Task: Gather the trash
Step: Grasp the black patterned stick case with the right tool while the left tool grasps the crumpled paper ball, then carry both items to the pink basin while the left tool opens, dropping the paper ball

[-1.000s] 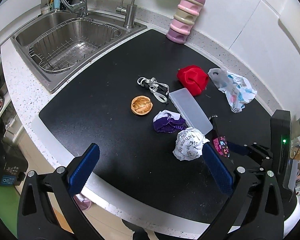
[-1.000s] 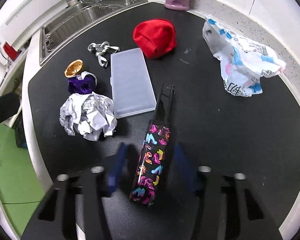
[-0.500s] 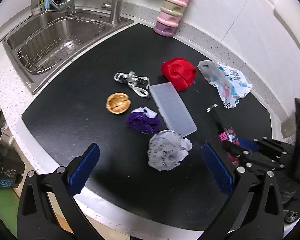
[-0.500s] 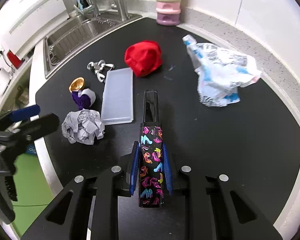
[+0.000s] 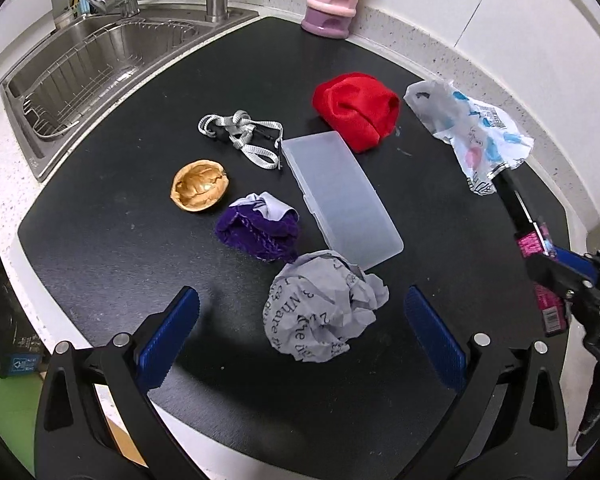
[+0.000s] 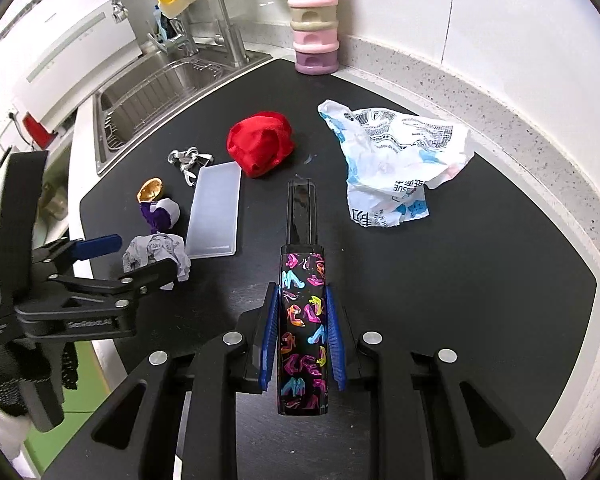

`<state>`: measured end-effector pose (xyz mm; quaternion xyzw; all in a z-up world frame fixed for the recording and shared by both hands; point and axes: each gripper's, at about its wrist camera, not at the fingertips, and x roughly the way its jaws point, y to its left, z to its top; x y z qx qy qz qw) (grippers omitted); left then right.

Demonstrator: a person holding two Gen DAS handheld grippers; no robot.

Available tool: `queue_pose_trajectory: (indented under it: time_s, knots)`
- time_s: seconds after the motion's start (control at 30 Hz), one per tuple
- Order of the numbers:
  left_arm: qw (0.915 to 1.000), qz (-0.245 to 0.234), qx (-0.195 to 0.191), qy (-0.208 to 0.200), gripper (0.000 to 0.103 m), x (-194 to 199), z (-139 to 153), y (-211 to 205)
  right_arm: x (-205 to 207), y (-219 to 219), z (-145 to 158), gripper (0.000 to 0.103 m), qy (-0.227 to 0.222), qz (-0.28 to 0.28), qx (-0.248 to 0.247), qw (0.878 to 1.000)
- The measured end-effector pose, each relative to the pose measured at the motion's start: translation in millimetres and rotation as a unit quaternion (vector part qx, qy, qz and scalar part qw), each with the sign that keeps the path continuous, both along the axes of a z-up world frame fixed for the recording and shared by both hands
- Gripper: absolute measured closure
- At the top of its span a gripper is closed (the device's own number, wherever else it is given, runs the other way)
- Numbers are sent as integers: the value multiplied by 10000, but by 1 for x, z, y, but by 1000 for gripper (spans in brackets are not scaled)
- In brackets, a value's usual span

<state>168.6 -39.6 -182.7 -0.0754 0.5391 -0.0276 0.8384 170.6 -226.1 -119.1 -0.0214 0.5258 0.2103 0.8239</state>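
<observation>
1 paper ball [image 5: 324, 312], 1 plastic bag [image 5: 472, 132], 1 clear box [image 5: 340, 192], 1 red cloth [image 5: 358, 114], 1 nutshell [image 5: 199, 191].

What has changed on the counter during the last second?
The right hand-held gripper closed on the shoe-print box and lifted it. The left hand-held gripper, open, moved closer around the crumpled paper. The other items stayed in place.

Both views are bright and evenly lit from overhead. Fisheye distortion bends the white counter edge [image 5: 4, 184] and wall tiles into curves, and black vignetting fills the corners. The black mat [image 6: 480, 280] shows soft glare; the crumpled paper ball [image 5: 324, 308] casts a faint shadow. Focus is sharp throughout.
</observation>
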Motion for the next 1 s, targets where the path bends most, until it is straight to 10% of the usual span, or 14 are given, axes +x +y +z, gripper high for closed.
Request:
queue_pose_trajectory:
  time_s: [0.17,1.0]
  knots:
    - [9999,-12,30,130,55,3,-5,-2,1,-4,3,81,-22,36,47,10000]
    - [9973,222,253,-650,62,-75,79,44,-46,55,70,81,-646,779,397,9941]
